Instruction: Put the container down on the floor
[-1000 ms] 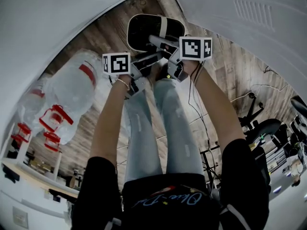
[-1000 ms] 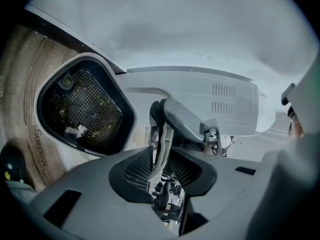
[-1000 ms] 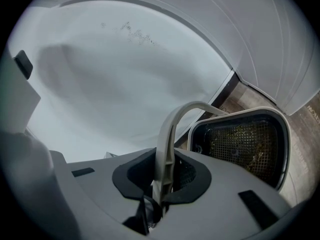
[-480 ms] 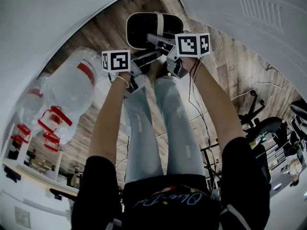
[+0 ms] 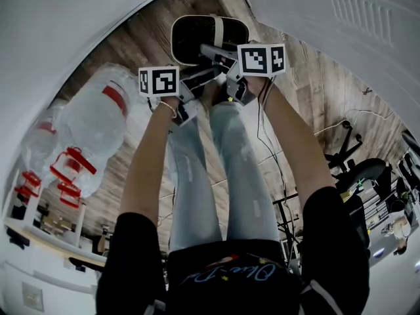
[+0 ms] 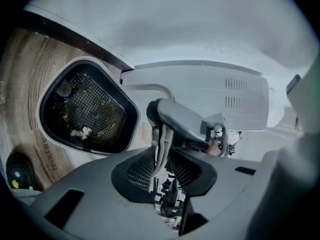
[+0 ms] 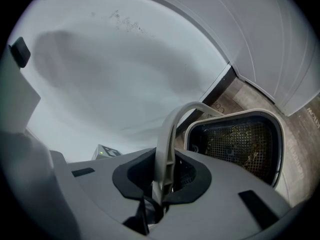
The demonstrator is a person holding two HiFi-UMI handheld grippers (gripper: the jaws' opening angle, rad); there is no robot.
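At the far left the water bottles (image 5: 98,120) lie on the wooden floor (image 5: 141,54), well apart from our work, and they have not shifted. What has changed is in the middle: over the last second both marker cubes and the container (image 5: 197,35) have slid a little up the head view, away from the camera. We read that as a slow, even lowering with both hands.

Our left gripper (image 6: 161,168) is clenched on the pale handle (image 6: 159,144), with its dark fingers (image 6: 136,173) pressed against the strip on both sides. From there the container hangs just beyond, open side toward us, its mesh basket (image 6: 90,111) dark inside the white rim and the floor planks close behind it.

Our right gripper (image 7: 165,176) grasps the same handle a little further along. Its fingers (image 7: 137,176) are closed around the strip, which arches up and over toward the container at the right of that view.

We cannot tell whether the base touches the floor yet. Since the handle stands raised between the two grips, we judge the weight is still in our hands. The task is near its end but not done: the container needs to settle before either grip loosens.
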